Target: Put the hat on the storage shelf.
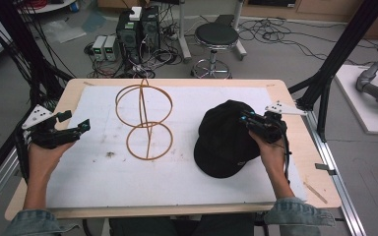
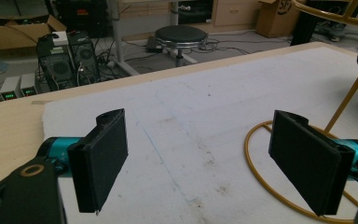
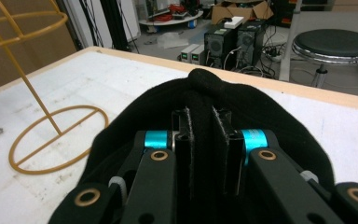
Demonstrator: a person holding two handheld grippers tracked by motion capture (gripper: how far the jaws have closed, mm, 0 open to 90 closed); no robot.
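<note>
While the right gripper (image 1: 246,119) pinches a fold of the black cap (image 1: 224,142) at the table's right side, the left gripper (image 1: 74,126) hovers wide open and empty at the left. The thin pinch could slip, dropping the cap short of the yellow wire stand (image 1: 144,119).

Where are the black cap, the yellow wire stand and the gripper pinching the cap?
Black cap (image 1: 224,142): high view, on its crown.
Yellow wire stand (image 1: 148,141): high view, on its base ring's crossbar.
Right gripper (image 3: 204,122): right gripper view, between its fingertips, shut on a fold of the cap.
</note>
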